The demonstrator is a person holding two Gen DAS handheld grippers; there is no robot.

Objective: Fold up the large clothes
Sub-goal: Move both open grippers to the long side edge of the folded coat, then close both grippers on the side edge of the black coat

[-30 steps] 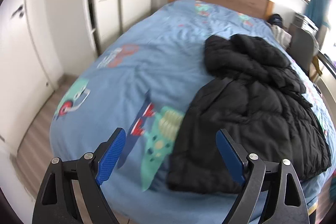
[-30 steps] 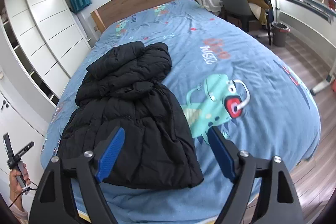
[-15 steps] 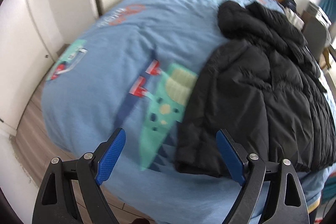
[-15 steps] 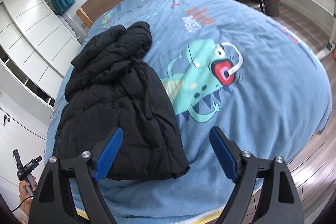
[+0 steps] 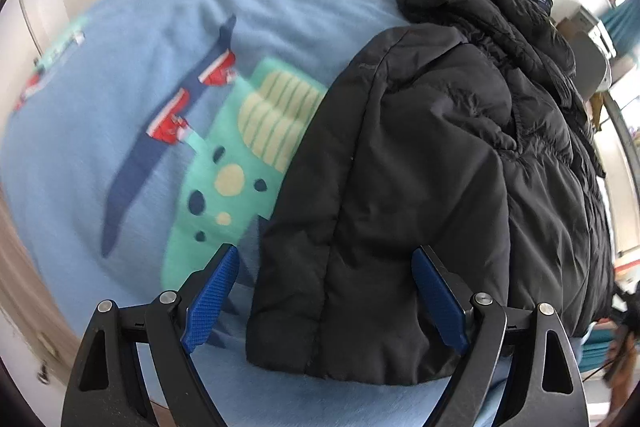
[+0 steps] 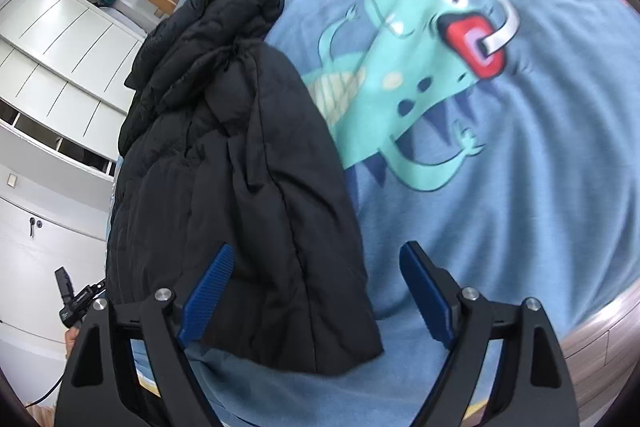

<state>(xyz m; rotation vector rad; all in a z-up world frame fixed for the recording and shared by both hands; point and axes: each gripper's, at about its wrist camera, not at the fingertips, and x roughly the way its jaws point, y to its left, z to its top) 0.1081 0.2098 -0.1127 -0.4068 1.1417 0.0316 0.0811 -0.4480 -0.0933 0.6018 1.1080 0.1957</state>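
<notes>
Approach step: black jacket lies on bed, hem nearest you. L gripper & R gripper: jaws wide, holding nothing, each framing a hem corner. Next, probably: lower, pinch both corners, fold w/ care.

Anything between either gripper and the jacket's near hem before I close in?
Nothing visible. The left gripper and the right gripper both stand open just above the jacket hem's two corners. Only bare duvet lies around them; neither pair of pads touches fabric yet.
</notes>
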